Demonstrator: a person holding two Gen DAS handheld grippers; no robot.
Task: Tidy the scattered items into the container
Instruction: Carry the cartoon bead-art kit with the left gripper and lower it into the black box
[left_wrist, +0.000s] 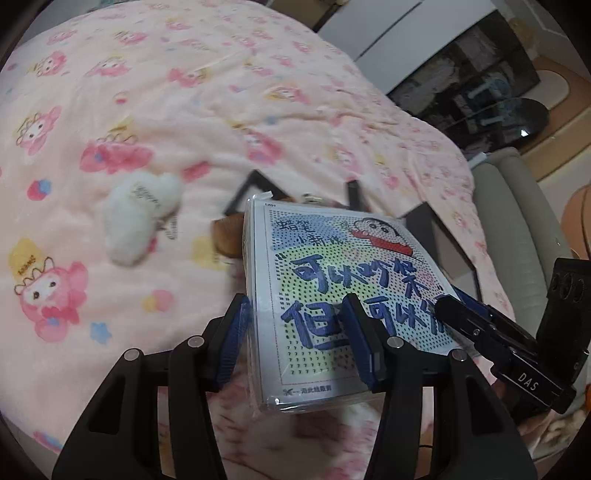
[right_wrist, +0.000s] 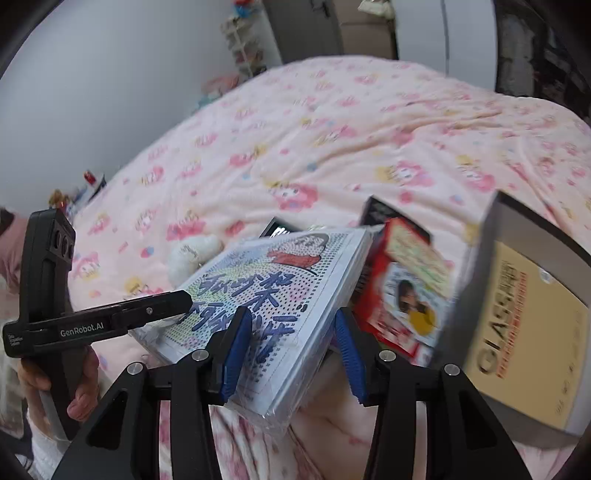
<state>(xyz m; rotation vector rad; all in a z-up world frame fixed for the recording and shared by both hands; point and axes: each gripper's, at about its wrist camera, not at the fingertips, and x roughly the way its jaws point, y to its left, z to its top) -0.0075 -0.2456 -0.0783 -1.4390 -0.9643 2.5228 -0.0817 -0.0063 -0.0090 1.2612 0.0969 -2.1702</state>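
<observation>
Both claws grip the plastic-wrapped cartoon packet above the pink blanket: left gripper and right gripper, jaws clamped on its edges.

glossy plastic-wrapped packet over soft fleecy blanket.

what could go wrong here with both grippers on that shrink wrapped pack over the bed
1. The wrapped cartoon pack is held by both the left gripper and right gripper near one end, tilted; the glossy film could slip between the pads.
2. If dropped, it may land on the white plush toy instead of the black container behind it.
3. The red box and the leaning beige book crowd the right side; a swing could knock them.
</observation>
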